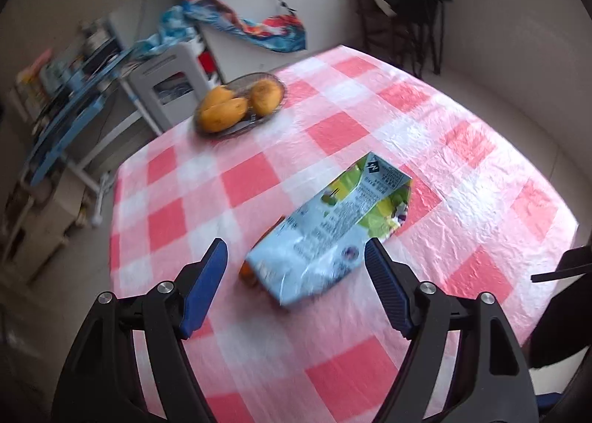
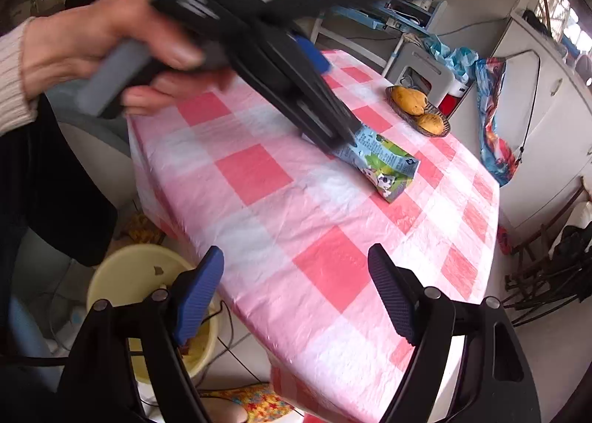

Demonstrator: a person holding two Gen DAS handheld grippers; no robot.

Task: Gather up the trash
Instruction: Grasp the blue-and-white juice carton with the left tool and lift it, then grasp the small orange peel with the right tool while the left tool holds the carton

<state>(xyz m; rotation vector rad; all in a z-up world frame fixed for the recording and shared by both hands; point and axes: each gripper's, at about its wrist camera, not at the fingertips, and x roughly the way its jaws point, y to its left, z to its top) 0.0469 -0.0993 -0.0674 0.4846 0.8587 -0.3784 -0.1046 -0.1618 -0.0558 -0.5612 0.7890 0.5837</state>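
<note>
Lying flat on the pink and white checked tablecloth [image 1: 333, 119], a crumpled milk carton [image 1: 329, 230] sits near the middle of the left wrist view. The left gripper [image 1: 296, 267] hangs above its near end with fingers spread wide, nothing between the pads. A small orange thing [image 1: 247, 275] shows under the carton's lower left edge; I cannot tell what it is. In the right wrist view, the right gripper [image 2: 296, 271] is also wide and empty, over the table edge. A yellow bucket [image 2: 129, 275] stands at lower left. A basket of mangoes [image 1: 240, 104] rests near the far corner.
</note>
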